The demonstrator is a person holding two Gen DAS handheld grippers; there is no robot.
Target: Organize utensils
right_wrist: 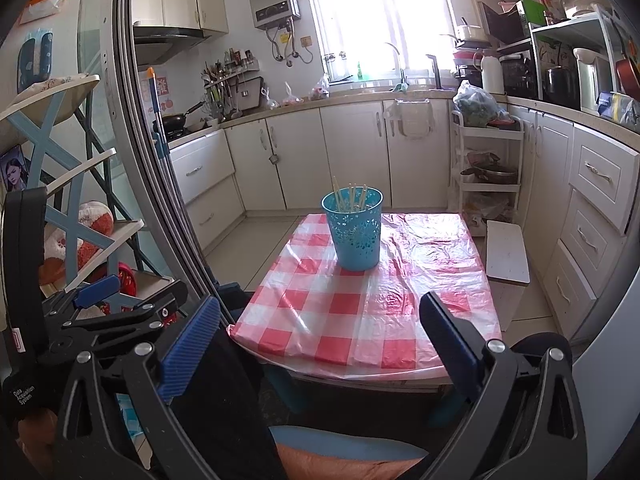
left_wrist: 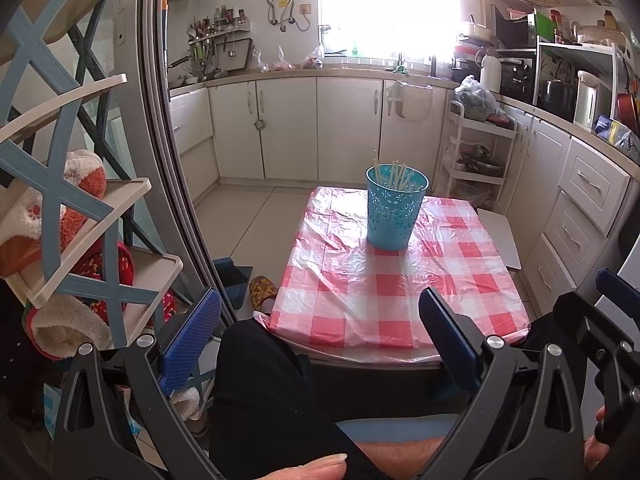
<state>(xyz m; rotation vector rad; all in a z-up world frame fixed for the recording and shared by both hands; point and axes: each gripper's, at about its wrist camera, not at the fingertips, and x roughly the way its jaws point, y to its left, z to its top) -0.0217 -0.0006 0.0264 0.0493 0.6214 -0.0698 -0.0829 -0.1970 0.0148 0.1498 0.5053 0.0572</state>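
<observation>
Standing well beyond both open tongs (left_wrist: 320,336) (right_wrist: 320,340), cup (left_wrist: 396,208) holds chopsticks (left_wrist: 400,176).

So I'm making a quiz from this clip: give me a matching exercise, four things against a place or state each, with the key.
Things:
1. chopsticks
2. blue cup
3. left gripper
4. slipper

Places or states:
A. on the floor beside the table
B. open, holding nothing
C. standing upright in the cup
D. on the checked cloth, toward the far end

Pairs: 1-C, 2-D, 3-B, 4-A
</observation>
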